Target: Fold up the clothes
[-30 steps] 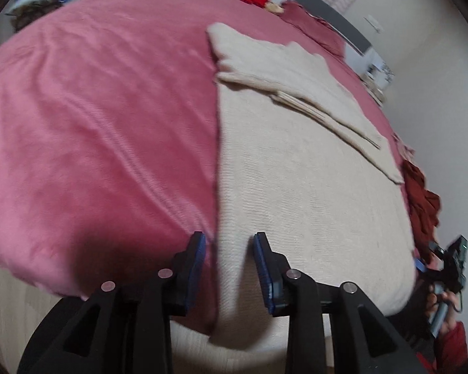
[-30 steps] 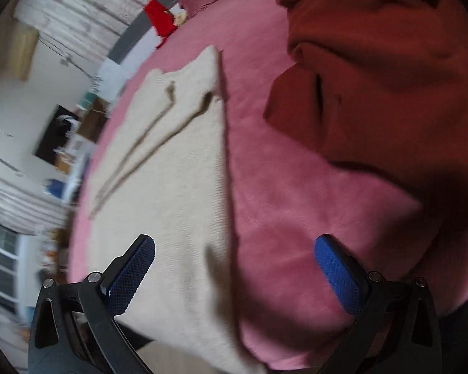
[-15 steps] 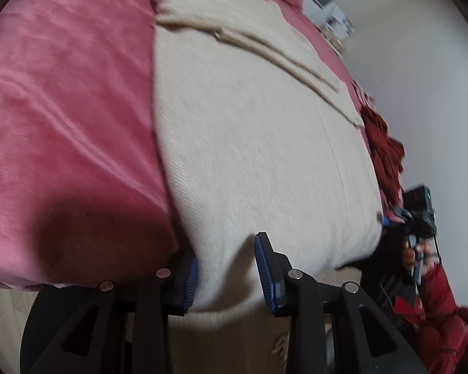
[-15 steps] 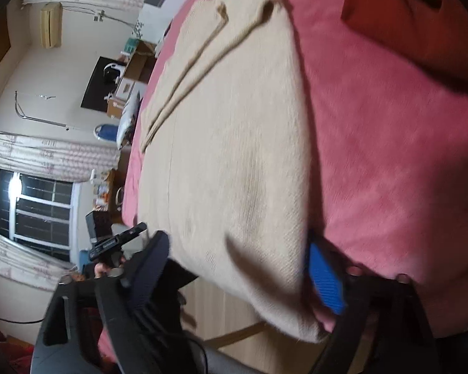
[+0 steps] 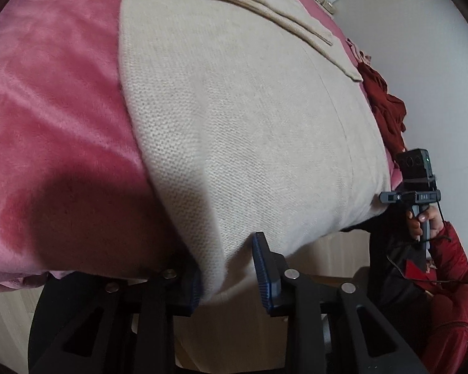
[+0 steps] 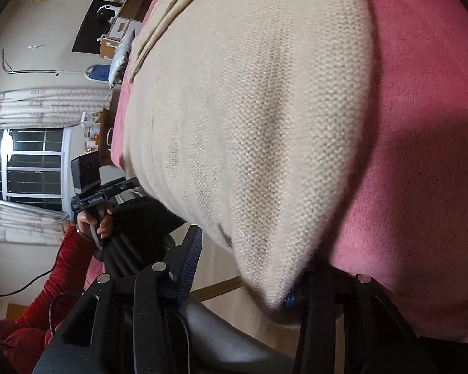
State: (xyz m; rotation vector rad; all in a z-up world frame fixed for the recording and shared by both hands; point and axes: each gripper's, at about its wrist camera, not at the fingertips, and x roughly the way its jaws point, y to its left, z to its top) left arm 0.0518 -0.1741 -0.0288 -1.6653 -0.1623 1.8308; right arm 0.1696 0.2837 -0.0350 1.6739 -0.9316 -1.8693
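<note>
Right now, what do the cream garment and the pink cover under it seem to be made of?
Cream garment: knitted yarn, probably wool or acrylic; matte, stitch rows visible. Pink cover: plush fleece or velvet-like pile, soft sheen with brushed streaks.

Two garments lie on the one pink blanket (image 5: 53, 99): one cream knit sweater (image 5: 249, 118) spread flat and one crumpled dark red garment (image 5: 387, 109) beside it. Two handheld grippers are about, the left gripper (image 5: 227, 272) and the right gripper (image 6: 243, 268).
</note>
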